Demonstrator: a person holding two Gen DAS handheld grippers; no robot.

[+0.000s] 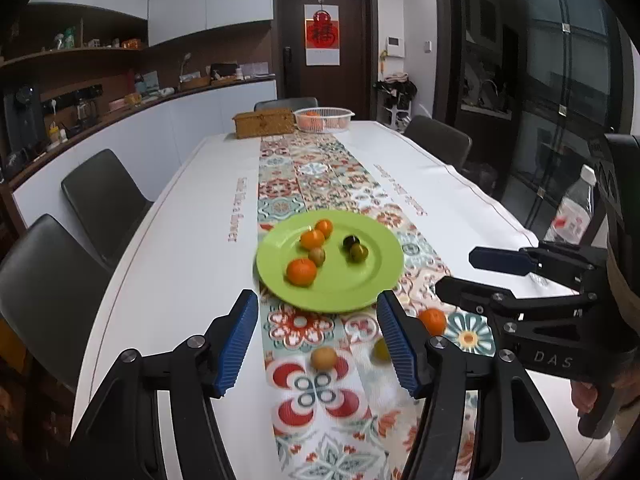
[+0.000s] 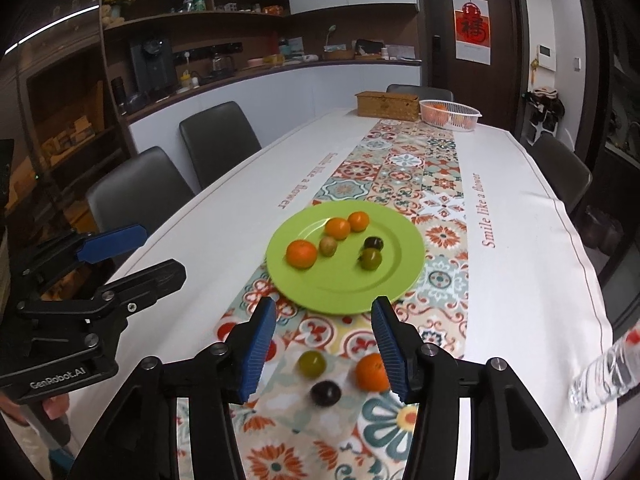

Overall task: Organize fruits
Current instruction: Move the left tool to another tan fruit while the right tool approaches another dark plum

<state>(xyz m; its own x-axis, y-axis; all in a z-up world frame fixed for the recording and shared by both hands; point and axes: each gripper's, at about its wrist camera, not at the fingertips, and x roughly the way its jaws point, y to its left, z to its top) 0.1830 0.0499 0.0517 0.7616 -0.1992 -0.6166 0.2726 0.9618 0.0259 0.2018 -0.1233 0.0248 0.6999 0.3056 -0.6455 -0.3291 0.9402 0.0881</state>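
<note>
A green plate sits on the patterned runner and carries three oranges, a brownish fruit, a dark fruit and a green one. Nearer me, loose fruit lie on the runner: an orange, a green fruit, a dark fruit and a tan fruit. My left gripper hovers open just short of the plate's near rim, holding nothing. My right gripper is beside it, also open and holding nothing.
At the table's far end stand a wicker box and a white basket holding oranges. A clear water bottle is at the right edge. Dark chairs line both long sides of the table.
</note>
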